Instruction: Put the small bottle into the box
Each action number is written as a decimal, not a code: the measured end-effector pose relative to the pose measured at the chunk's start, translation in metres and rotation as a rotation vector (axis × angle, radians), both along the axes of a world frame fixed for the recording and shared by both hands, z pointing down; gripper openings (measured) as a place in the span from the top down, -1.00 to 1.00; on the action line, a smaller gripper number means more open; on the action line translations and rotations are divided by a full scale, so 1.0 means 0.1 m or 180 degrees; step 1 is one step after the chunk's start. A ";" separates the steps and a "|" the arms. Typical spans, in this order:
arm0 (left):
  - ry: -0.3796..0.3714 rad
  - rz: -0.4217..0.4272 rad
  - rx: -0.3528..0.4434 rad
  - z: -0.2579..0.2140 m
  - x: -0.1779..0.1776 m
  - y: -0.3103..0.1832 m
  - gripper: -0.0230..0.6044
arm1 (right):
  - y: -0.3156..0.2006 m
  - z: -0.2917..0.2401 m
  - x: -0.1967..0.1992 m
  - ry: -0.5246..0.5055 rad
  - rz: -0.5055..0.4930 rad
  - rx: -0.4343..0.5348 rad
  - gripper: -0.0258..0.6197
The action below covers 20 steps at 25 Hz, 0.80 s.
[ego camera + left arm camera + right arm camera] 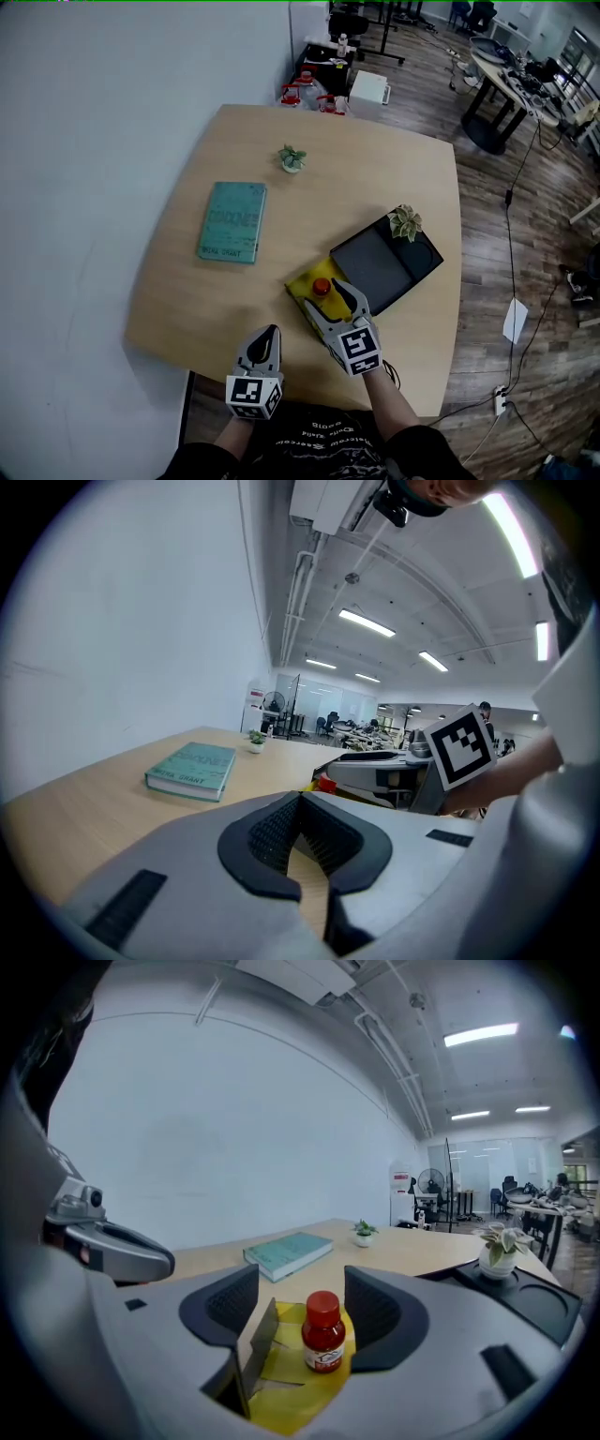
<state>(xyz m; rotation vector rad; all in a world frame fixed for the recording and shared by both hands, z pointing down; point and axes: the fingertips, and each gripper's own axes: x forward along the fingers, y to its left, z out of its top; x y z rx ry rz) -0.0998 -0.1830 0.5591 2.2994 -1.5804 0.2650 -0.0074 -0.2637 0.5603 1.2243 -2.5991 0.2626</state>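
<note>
One bottle (323,1332), upright inside yellow box (300,283) near table's (187,309) front edge; right tool (302,1305) spread about it, jaws clear, plain only in its own view; left tool (300,808) pressed together, empty.

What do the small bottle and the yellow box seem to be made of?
The bottle looks like glossy clear plastic or glass: red contents seem to show through. The box looks like matte yellow cardboard: thin, creased, folded flaps.
</note>
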 end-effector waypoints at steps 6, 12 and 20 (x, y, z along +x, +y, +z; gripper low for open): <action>0.0056 0.0095 0.0070 -0.07 0.07 0.13 0.92 | 0.31 -0.22 0.12 -0.0049 0.0027 0.0099 -0.01; 0.0166 0.0171 0.0121 -0.15 0.13 0.33 0.92 | 0.71 -0.28 0.36 -0.0027 0.0155 0.0077 -0.01; 0.0200 0.0230 0.0164 -0.19 0.17 0.49 0.91 | 1.14 -0.28 0.71 -0.0057 0.0512 0.0070 -0.01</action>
